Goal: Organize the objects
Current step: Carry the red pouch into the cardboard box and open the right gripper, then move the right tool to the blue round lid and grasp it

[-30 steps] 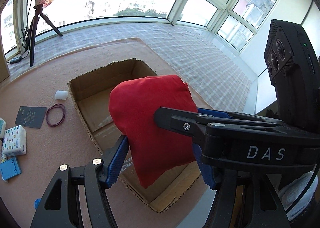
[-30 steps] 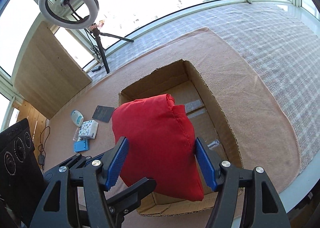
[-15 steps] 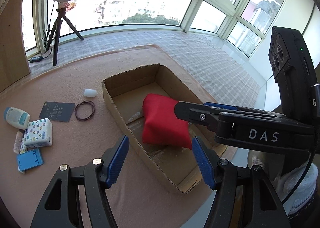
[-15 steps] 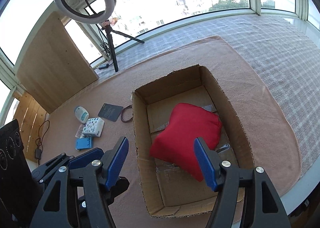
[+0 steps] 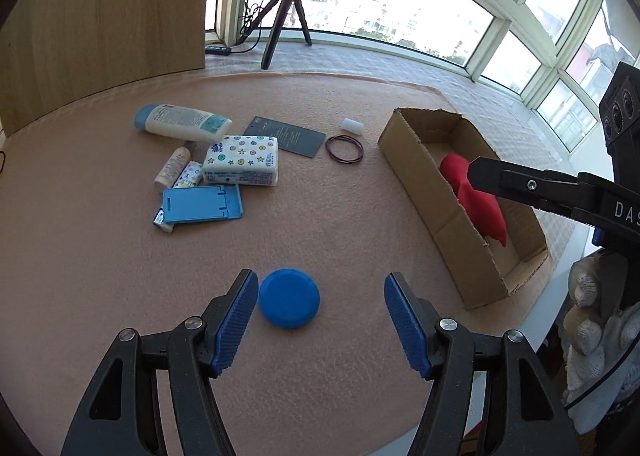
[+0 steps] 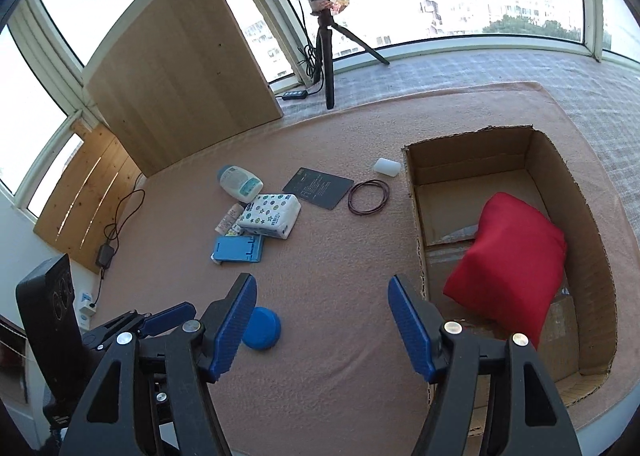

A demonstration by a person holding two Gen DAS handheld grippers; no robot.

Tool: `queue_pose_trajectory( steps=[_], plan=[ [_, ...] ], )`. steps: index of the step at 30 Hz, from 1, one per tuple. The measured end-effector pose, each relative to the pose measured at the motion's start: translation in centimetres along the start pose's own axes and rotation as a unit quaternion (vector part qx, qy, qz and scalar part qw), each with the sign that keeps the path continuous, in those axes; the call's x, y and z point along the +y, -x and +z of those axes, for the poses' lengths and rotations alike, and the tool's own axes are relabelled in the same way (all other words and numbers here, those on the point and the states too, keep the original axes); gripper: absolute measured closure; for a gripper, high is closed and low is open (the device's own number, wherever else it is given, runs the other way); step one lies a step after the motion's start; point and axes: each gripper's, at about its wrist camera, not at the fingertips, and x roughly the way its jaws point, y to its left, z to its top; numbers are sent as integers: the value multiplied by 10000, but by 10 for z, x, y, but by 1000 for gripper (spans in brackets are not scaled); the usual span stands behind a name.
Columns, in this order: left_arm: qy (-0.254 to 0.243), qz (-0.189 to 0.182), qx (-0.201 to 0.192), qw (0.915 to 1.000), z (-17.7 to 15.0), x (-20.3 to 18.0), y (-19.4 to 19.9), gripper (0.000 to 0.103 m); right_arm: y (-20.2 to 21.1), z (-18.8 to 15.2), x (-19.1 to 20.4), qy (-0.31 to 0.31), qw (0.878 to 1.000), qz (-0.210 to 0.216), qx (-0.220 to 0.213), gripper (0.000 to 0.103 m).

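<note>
A red cloth bag (image 6: 508, 262) lies inside the open cardboard box (image 6: 416, 215) on the pink mat; in the left wrist view the red bag (image 5: 480, 199) shows in the box (image 5: 436, 195) at the right. My left gripper (image 5: 320, 296) is open, low over the mat, with a blue round lid (image 5: 289, 298) just inside its left finger. My right gripper (image 6: 320, 302) is open and empty, left of the box. The blue lid (image 6: 262, 327) sits beside its left finger.
Loose items lie on the mat: a lotion bottle (image 5: 182, 123), a tissue pack (image 5: 242, 164), a blue phone stand (image 5: 202, 204), a dark card (image 5: 290, 135), rubber bands (image 5: 344, 148), a small white piece (image 5: 352, 126). A ring-light tripod (image 6: 326, 55) and wooden board (image 6: 176, 71) stand behind.
Both grippers let go of the red bag, which dropped into the box. Both then swung left and down toward the mat, and the blue lid came into view.
</note>
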Motion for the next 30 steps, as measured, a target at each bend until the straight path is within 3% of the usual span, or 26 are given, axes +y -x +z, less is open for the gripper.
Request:
queue_pose_trajectory(
  steps=[5, 12, 20, 24, 30],
  plan=[
    [342, 52, 149, 9993, -17, 27, -10, 34, -39, -11, 23, 200, 9983, 190, 504, 38],
    [451, -45, 469, 9979, -31, 33, -37, 34, -89, -28, 25, -113, 9909, 381, 1288, 38],
    [522, -268, 612, 9964, -32, 31, -53, 34, -104, -35, 28, -121, 9878, 441, 1490, 39],
    [517, -351, 673, 9958, -31, 28, -59, 39, -112, -35, 29, -116, 9863, 426, 1590, 49],
    [586, -467, 742, 9944, -28, 31, -66, 47, -122, -35, 30, -116, 9842, 468, 1702, 55]
  ],
)
